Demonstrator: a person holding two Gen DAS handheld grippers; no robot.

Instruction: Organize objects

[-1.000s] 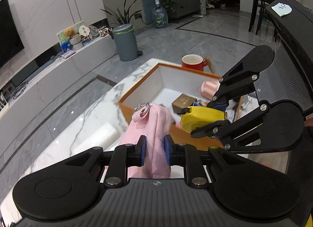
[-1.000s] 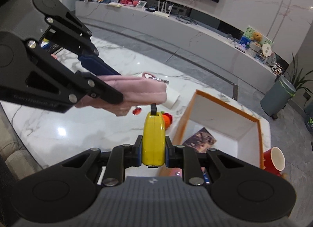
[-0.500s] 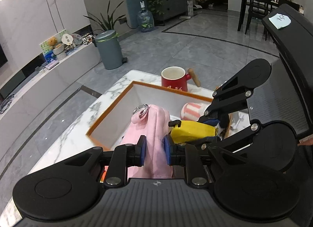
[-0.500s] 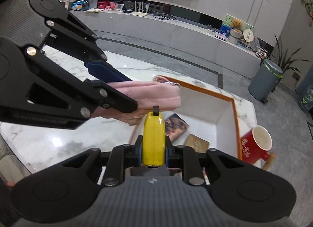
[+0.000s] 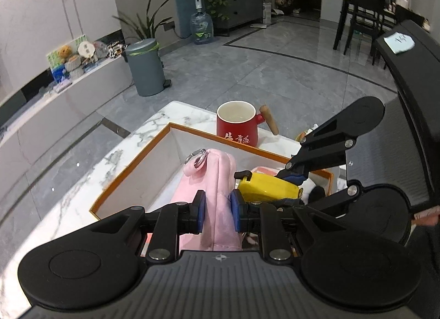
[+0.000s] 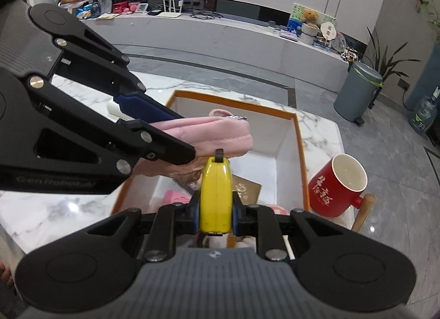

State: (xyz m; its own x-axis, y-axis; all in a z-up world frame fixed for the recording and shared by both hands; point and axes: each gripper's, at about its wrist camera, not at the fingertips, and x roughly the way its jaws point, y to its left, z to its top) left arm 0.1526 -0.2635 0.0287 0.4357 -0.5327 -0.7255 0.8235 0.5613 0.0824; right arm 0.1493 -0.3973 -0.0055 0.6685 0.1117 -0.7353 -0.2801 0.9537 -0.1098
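pink pouch (image 5: 217, 181), yellow tape measure (image 6: 216, 195) now over box (image 6: 299, 137)

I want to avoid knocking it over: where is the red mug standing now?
The red mug stands on the marble table just outside the orange-rimmed box, low right in the right wrist view.

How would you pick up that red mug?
Probably by the wooden handle on the red mug, coming from the side away from the box. The mug stands upright beside the box wall, and the handle sticks out over bare table.
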